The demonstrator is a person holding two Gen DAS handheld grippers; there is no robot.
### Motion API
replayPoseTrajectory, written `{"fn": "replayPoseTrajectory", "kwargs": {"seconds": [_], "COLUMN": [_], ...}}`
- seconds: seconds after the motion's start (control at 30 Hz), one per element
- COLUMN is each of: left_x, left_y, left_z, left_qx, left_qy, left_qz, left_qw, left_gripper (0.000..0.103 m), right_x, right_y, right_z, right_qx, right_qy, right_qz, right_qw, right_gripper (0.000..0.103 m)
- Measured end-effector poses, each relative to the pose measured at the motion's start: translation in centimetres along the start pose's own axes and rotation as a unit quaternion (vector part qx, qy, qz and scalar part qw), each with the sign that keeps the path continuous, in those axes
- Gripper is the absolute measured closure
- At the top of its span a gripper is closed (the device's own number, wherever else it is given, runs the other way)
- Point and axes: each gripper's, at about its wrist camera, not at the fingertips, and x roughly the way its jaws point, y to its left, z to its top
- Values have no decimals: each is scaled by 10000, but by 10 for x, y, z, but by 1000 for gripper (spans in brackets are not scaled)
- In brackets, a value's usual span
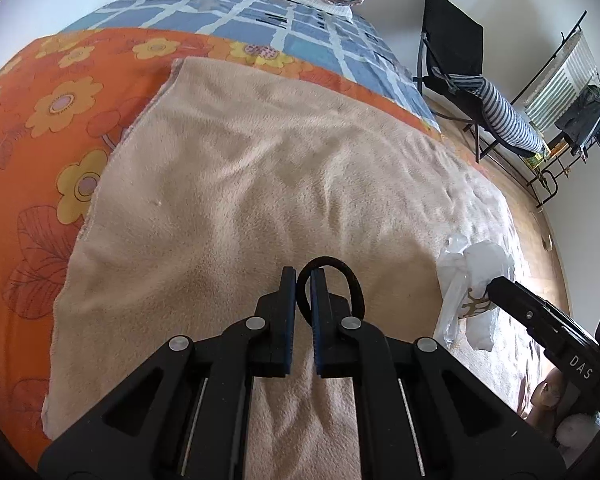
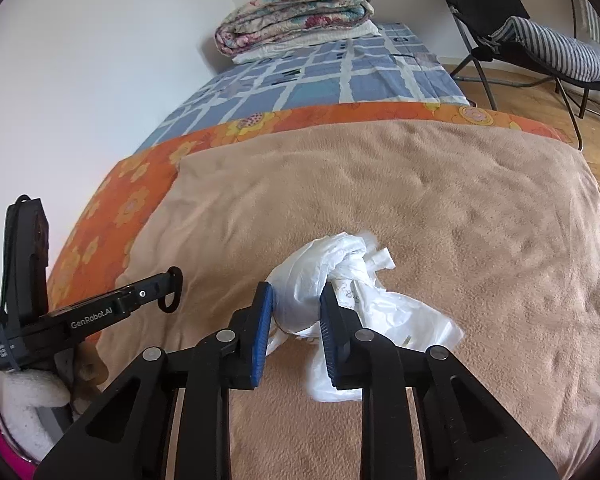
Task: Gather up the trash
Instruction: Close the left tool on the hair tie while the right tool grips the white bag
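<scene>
Right gripper (image 2: 296,300) pinching the crumpled white plastic bag (image 2: 332,272) on the near part of the beige fleece blanket (image 2: 460,200); left gripper (image 1: 303,280), further left, pressed together on a thin black ring-shaped band (image 1: 352,280); pickup step looks underway; next, likely lift the bag clear without tearing.

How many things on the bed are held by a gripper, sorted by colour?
White: 1, the crumpled plastic bag between the fingers of the right gripper.
Black: 1, the ring-shaped band pinched by the left gripper.
Total: 2, both over the beige blanket.
</scene>
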Motion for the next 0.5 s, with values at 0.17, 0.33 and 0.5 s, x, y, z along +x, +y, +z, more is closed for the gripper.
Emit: {"fn": "replayPoseTrajectory", "kwargs": {"seconds": [0.17, 0.33, 0.5], "left_x": [-15, -36, -59], "left_y": [-9, -19, -27], "left_z": [-2, -7, -17], "left_qx": [101, 197, 282], "left_qy": [-61, -129, -122], "left_qz": [-3, -52, -109], "left_qw": [9999, 9997, 9995], "left_gripper": [98, 98, 98], "right_x": [-18, -40, -60], "right_y": [0, 4, 10], "right_z": [-1, -7, -17], "right_qx": [-5, -75, -132], "right_qy": [-134, -223, -239], "right_qz": [25, 113, 254], "right_qw": [9999, 9997, 9993], "right_gripper": [83, 83, 83]}}
